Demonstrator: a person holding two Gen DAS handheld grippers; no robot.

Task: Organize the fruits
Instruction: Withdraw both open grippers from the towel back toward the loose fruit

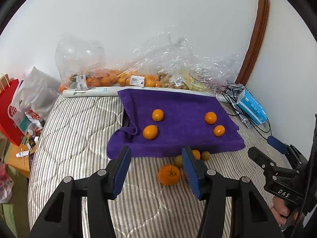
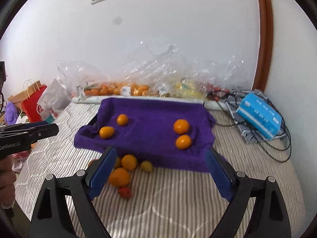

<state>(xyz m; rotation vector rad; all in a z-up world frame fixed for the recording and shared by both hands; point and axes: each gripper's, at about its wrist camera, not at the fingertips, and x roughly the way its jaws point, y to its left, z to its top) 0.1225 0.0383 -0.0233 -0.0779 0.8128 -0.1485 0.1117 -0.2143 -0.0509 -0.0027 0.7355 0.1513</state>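
- Two oranges [image 2: 114, 127] are being kept at the left end of the purple towel [image 2: 150, 117], two more [image 2: 182, 133] at its right end.
- The left gripper [image 1: 156, 170] is being held part-open, nothing clamped.
- A loose heap of fruit [image 2: 123, 168] is lying on the striped bed [image 2: 178, 198], touching the towel's near edge, just ahead of this gripper; round, glossy orange, with small yellowish ones and a red one.
- The right gripper [image 2: 158, 170] is being held wide apart, empty, with the heap at its left finger; the left one is judged nearer.
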